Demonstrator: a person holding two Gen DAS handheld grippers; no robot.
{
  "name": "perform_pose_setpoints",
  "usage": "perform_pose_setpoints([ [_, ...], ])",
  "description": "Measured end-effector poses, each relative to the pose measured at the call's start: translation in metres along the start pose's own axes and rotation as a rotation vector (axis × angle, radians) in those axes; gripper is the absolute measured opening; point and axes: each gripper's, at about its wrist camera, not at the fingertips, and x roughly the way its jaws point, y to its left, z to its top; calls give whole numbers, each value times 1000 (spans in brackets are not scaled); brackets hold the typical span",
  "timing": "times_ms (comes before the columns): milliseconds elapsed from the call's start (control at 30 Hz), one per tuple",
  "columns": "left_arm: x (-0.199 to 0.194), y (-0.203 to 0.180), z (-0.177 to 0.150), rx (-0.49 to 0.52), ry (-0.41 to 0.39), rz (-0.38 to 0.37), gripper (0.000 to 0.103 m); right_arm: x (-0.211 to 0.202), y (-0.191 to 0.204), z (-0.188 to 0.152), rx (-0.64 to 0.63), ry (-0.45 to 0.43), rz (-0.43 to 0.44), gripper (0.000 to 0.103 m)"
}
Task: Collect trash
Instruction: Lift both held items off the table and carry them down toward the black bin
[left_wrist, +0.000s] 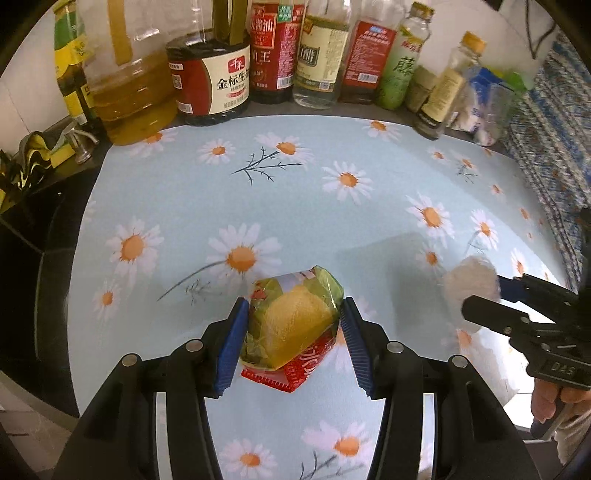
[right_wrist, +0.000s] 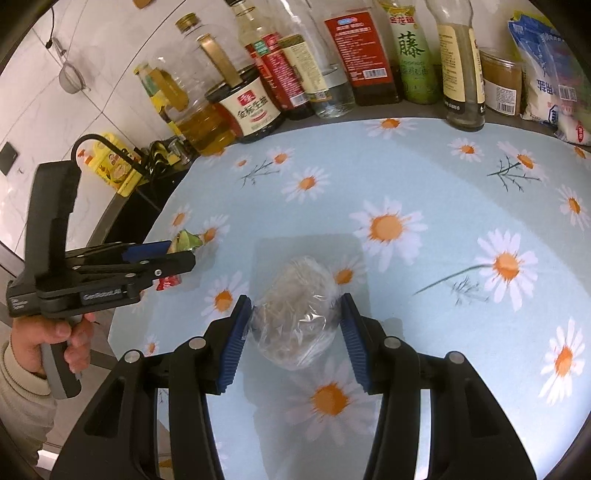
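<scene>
My left gripper (left_wrist: 291, 334) is shut on a crumpled snack wrapper (left_wrist: 291, 321), green, yellow and red, which it holds above the daisy-print tablecloth (left_wrist: 295, 206). From the right wrist view the same wrapper (right_wrist: 186, 242) pokes out past the left gripper (right_wrist: 181, 254). My right gripper (right_wrist: 295, 325) is shut on a crumpled ball of clear plastic wrap (right_wrist: 295, 314), also off the cloth. That pale ball (left_wrist: 471, 282) shows at the right edge of the left wrist view, between the right gripper's blue pads (left_wrist: 509, 290).
A row of oil, sauce and vinegar bottles (left_wrist: 229, 85) lines the far edge by the tiled wall. Bags of white goods (right_wrist: 550, 88) stand at the back right. A dark sink area with a tap (left_wrist: 79, 144) lies left. A hand (right_wrist: 70, 343) grips the left tool.
</scene>
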Motion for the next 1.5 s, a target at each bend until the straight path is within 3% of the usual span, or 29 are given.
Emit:
perform_pose_setpoints([
  [700, -69, 46, -72, 58, -98, -130, 49, -17, 101, -64, 53, -64, -101, 50],
  [1500, -97, 99, -184, 123, -20, -259, 49, 5, 200, -161, 153, -30, -166, 50],
])
